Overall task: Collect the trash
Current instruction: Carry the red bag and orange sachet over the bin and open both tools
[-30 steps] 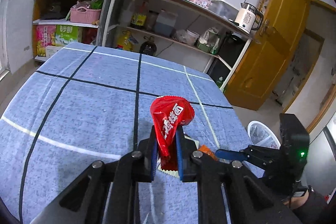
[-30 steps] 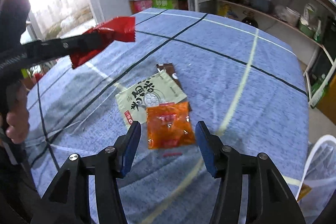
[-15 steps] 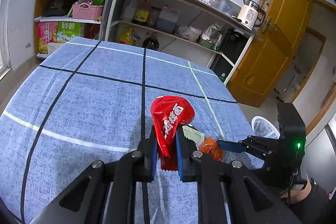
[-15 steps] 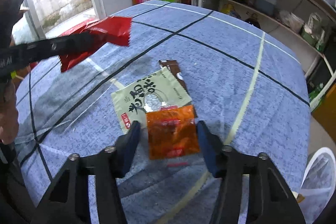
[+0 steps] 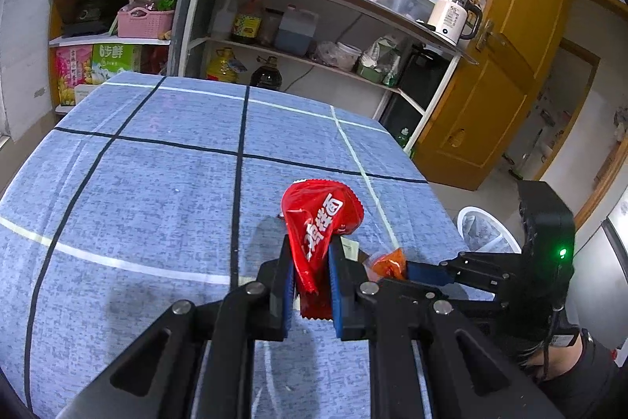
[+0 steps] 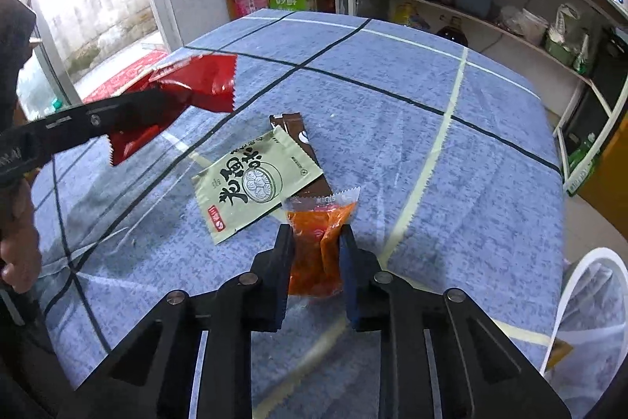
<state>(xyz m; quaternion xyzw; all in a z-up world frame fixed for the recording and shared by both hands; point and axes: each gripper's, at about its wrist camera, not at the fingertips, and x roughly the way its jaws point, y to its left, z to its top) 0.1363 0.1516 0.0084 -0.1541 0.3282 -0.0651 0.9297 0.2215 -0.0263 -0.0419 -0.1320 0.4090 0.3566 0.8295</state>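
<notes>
Two claws, both busy. From the left wrist: the left claw (image 5: pixel 310 281) is clamped tight on a crumpled red foil snack wrapper (image 5: pixel 320 222), held up off the blue checked cloth of the bench (image 5: pixel 157 183). Off to the right, the right claw (image 5: pixel 396 268) reaches in at an orange sauce sachet (image 5: pixel 386 262), with a white mesh bin (image 5: pixel 481 230) beyond the bench edge.

Over to the right wrist: the claw's jaws are closing, pads pressing that orange sachet (image 6: pixel 318 242) between them, its lower end at the cloth. Touching its top edge, a pale green printed packet (image 6: pixel 251 183) lies flat, overlapping a brown sachet (image 6: pixel 300 140). The red wrapper (image 6: pixel 196 93) hangs at left, well above the bench.
</notes>
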